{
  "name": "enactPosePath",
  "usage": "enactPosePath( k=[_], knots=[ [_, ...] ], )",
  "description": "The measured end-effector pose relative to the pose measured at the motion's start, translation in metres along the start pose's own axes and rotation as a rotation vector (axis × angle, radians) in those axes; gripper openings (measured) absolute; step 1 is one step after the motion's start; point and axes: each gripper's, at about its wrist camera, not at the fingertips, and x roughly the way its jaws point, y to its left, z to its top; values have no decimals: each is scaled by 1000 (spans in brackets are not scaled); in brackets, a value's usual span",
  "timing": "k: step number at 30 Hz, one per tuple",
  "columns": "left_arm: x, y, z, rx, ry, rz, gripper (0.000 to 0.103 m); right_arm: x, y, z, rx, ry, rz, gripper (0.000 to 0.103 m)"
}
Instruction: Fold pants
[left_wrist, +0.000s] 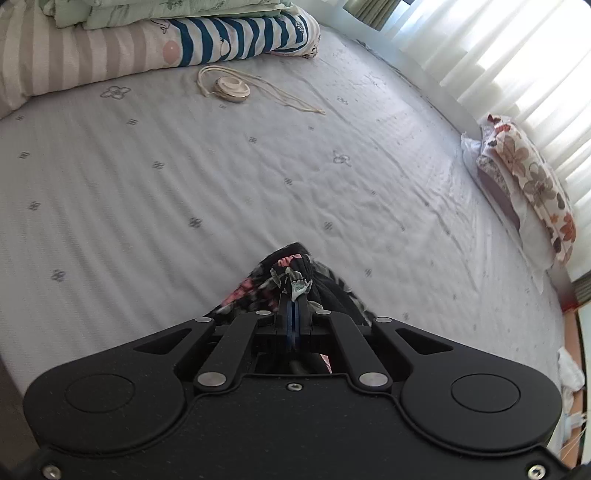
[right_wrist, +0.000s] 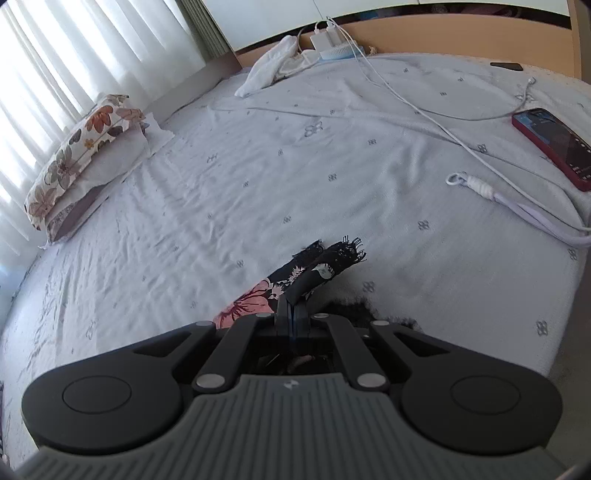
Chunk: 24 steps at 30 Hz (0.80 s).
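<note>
The pants are black with pink and white flowers. In the left wrist view a bunched part of the pants (left_wrist: 258, 290) sticks out past my left gripper (left_wrist: 294, 295), which is shut on the cloth above the bed sheet (left_wrist: 184, 177). In the right wrist view my right gripper (right_wrist: 291, 301) is shut on another part of the pants (right_wrist: 317, 264), with a frayed black hem poking forward and a pink flower to the left. The rest of the pants hangs below both grippers, hidden by their bodies.
A striped bolster and folded bedding (left_wrist: 147, 44) lie at the far edge. A cream round device with cord (left_wrist: 231, 88) sits near them. A floral pillow (left_wrist: 532, 184) lies by the curtain, also in the right view (right_wrist: 77, 155). A red phone (right_wrist: 554, 144), white cables (right_wrist: 406, 99) and a white cloth (right_wrist: 269, 66) lie on the bed.
</note>
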Motion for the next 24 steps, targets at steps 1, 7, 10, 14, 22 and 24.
enactPosePath(
  k=[1,7,10,14,22,24],
  knots=[
    [-3,4,-4,11,1,6,2,-4,-4,-4,-7,8,-4,2],
    [-23,22,-21,50,-1,17,2,-29,-23,-25,-58,34,-21,2],
    [-29,29,-26,54,5,19,2,-38,-29,-32,-86,43,-28,2],
    [-31,40,-34,61,19,41,2,-47,-39,-44,-108,59,-39,2],
    [-26,67,-49,44,49,72,2,-53,-58,-64,-123,91,-48,2],
    [-20,69,-53,51,53,92,3,-50,-60,-68,-140,106,-51,2]
  ],
)
